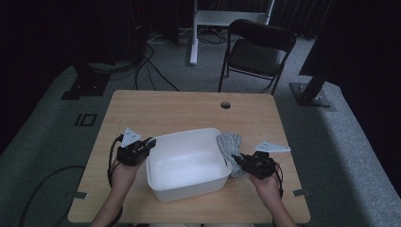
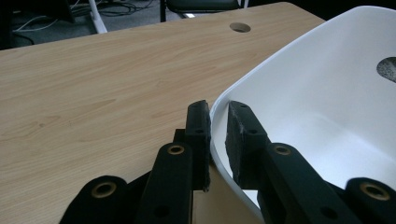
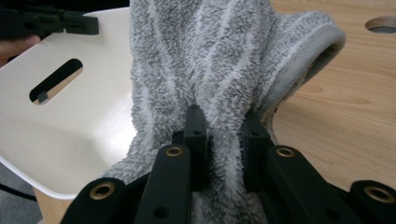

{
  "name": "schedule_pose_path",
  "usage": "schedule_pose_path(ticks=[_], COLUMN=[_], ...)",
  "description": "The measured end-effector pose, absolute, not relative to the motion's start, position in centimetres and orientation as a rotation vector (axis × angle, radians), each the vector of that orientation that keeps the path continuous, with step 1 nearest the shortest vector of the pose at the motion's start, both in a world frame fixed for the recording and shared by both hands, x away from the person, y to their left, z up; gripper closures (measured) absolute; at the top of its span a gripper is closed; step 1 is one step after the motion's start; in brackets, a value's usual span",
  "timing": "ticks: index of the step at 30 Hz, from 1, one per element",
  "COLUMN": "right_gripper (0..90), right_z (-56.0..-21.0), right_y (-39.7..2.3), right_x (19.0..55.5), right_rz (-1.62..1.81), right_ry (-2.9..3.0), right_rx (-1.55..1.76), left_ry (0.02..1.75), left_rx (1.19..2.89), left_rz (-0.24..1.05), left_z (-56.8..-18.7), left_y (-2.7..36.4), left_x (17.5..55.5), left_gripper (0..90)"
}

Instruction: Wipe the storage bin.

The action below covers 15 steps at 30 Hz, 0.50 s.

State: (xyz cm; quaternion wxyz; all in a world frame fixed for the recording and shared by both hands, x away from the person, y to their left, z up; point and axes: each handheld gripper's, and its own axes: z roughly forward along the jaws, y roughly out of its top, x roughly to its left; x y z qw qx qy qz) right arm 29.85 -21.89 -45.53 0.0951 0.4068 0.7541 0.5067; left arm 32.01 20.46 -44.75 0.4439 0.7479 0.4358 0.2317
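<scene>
- A white rectangular plastic tub [image 1: 187, 163] stands on the light wooden desk [image 1: 165, 109], a little toward the six o'clock edge of the desk's middle in the high view. What shows of its inside is bare.
- The left tongs [image 1: 150, 142] sit at the tub's nine o'clock side. In the left gripper view they [image 2: 217, 116] are pinching the tub's thin white rim [image 2: 261, 77]: one black jaw is outside the wall, the other inside, and both pads are pressed against it.
- The right tongs [image 1: 235, 159] are at the tub's three o'clock side, just beside its wall. In the right gripper view they [image 3: 223, 123] are clamped on a grey fluffy towel with paler wavy stripes [image 3: 224, 60], whose pile bulges between and around the two jaws.
- The towel [image 1: 230, 145] is bunched against the tub's three o'clock rim, with its upper end lying toward twelve o'clock from the right tongs. Whether its lower part rests on the desk I cannot tell.
- In the right gripper view, the tub's wall [image 3: 79, 121] lies at nine o'clock of the towel. A slot-shaped handle opening [image 3: 56, 86] is cut through it.
- A round cable hole [image 1: 225, 104] is set in the desk near its twelve o'clock edge.
- A dark folding chair [image 1: 255, 52] stands on the grey carpet beyond the desk, at about one o'clock.
</scene>
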Motion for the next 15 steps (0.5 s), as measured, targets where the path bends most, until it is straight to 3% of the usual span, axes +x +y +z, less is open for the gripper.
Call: schedule_pose_path(ticks=[6, 15], right_gripper=[77.7, 77.2], right_z=[-47.7, -46.2], right_y=[-21.4, -22.0], right_x=[30.3, 31.1], right_rz=[1.402, 1.458], right_ry=[2.298, 2.276], right_rx=[1.250, 1.234], left_ry=[1.075, 1.072], left_rx=[1.853, 1.853], left_rz=[0.568, 0.562], left_z=[-44.8, -44.8], left_y=[20.5, 20.6], left_x=[32.1, 32.2], left_gripper=[79.2, 79.2])
